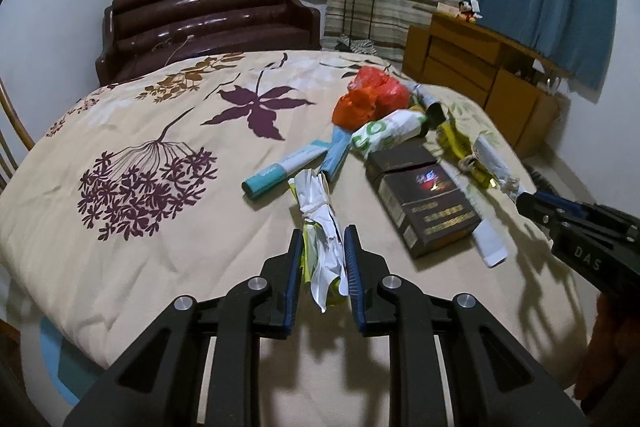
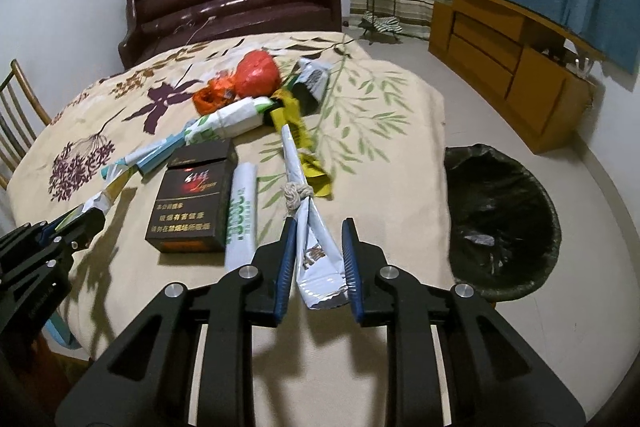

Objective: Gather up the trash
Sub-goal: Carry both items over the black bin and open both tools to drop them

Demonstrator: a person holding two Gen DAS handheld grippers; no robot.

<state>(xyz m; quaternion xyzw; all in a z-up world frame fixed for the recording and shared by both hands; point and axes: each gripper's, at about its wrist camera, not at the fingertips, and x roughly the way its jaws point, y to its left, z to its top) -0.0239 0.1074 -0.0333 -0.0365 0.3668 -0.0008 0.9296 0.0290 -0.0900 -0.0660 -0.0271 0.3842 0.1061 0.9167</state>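
Note:
My left gripper [image 1: 323,233] is shut on a crumpled white and yellow-green wrapper [image 1: 320,223] tied with string, low over the flowered tablecloth [image 1: 160,99]. My right gripper [image 2: 319,223] is shut on a long pale wrapper [image 2: 316,251] knotted with twine, its far end lying on the cloth. Each gripper shows at the other view's edge: the right gripper [image 1: 532,205], the left gripper [image 2: 92,217]. Between them lies a dark cigarette box [image 2: 192,195]. Behind it are an orange bag [image 2: 256,73], a teal tube [image 1: 280,167] and a green-printed wrapper [image 1: 384,135].
A bin with a black liner [image 2: 500,215] stands on the floor off the table's right edge. A brown sofa [image 1: 208,19] is behind the table and a wooden cabinet [image 2: 512,59] is at the right wall. A chair back [image 2: 16,115] is at the left.

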